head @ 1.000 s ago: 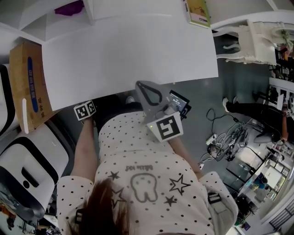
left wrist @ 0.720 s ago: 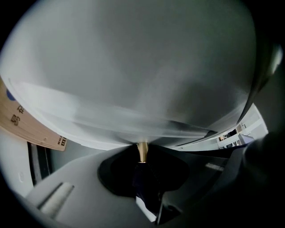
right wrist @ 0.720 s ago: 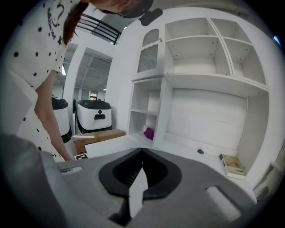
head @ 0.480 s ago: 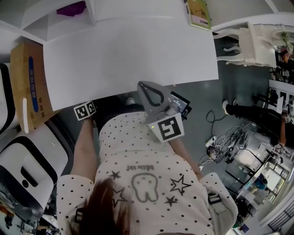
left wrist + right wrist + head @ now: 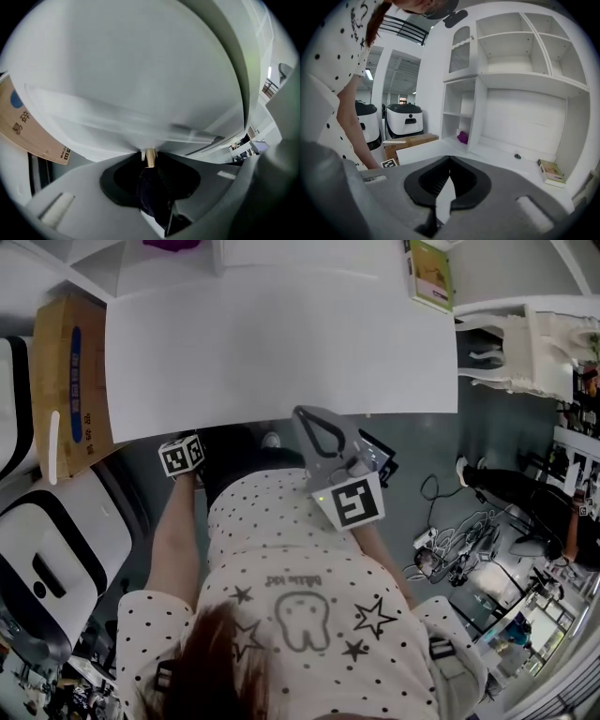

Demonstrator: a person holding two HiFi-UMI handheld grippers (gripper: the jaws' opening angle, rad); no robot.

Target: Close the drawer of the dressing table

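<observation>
Two jaws of the left gripper (image 5: pixel 151 165) had just been opening, slack about the brass knob (image 5: pixel 150 157) at their tips. The drawer (image 5: pixel 140 93) lay directly ahead, apparently pushed home. The right gripper (image 5: pixel 449 161) jaws met, empty. Next: withdraw left gripper clear.

**Left jaws easing open, right jaws closed**

The person is leaning forward with both arms reaching toward the far side. The bare left arm (image 5: pixel 173 540) is stretching straight ahead, and the left gripper (image 5: pixel 150 155) is pointing steeply down. Its jaws have just been opening, and their tips are flanking a small brass-coloured knob (image 5: pixel 150 158) without clearly pressing on it. The right arm (image 5: pixel 375 554) is bending at the person's right side. The right gripper (image 5: pixel 450 161) is pointing far and slightly down, with its jaws meeting at the tips and gripping nothing.
</observation>
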